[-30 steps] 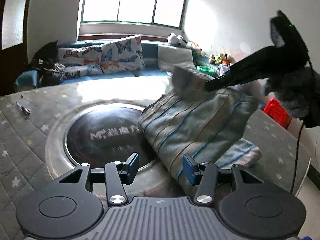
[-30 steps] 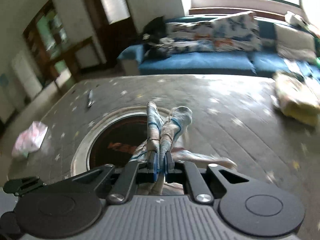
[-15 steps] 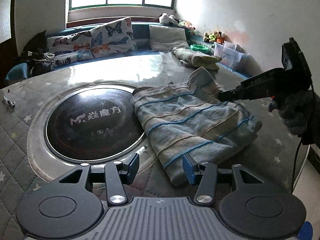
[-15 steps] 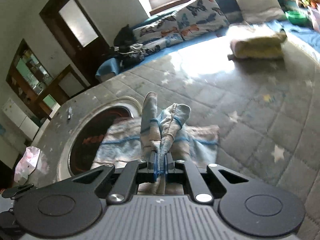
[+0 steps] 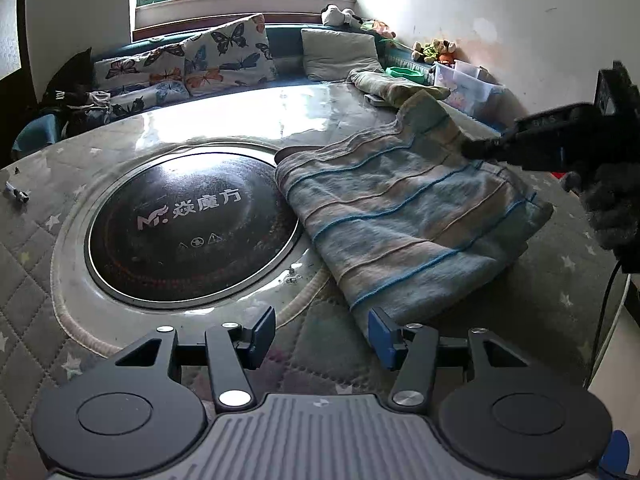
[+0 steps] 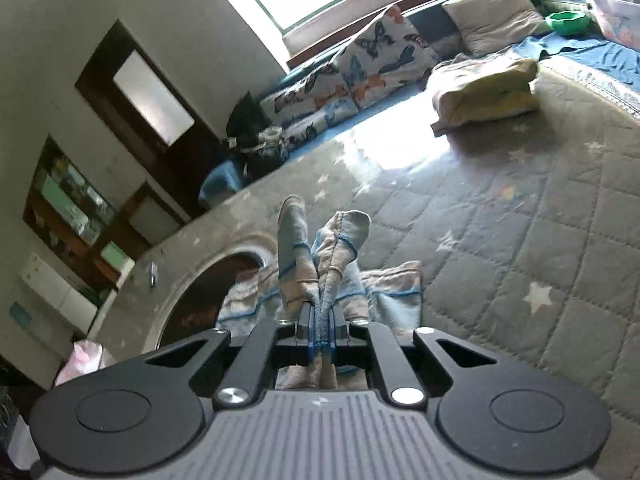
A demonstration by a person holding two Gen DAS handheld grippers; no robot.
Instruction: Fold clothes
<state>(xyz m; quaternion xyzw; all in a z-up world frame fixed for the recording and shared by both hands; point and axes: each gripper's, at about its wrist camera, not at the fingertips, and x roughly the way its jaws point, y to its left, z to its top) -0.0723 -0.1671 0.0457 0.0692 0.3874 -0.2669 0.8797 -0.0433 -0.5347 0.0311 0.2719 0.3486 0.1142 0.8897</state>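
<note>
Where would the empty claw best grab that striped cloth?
Probably the striped cloth's near corner, just ahead of the open left claw. It lies flat near the table's edge, so slide in low from the near side. The right claw already pinches the far edge.

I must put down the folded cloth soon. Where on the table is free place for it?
Free: the quilted cover between the striped cloth and the yellow bundle, and left of the round hotplate. Crowded: the hotplate's right edge, under the cloth.

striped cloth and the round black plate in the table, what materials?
Striped cloth: looks like soft woven or terry cotton, matte, with ribbed blue and beige lines; it drapes limply. Round black plate: probably glass or ceramic, glossy, reflecting window light, printed logo, metal-looking rim.
</note>
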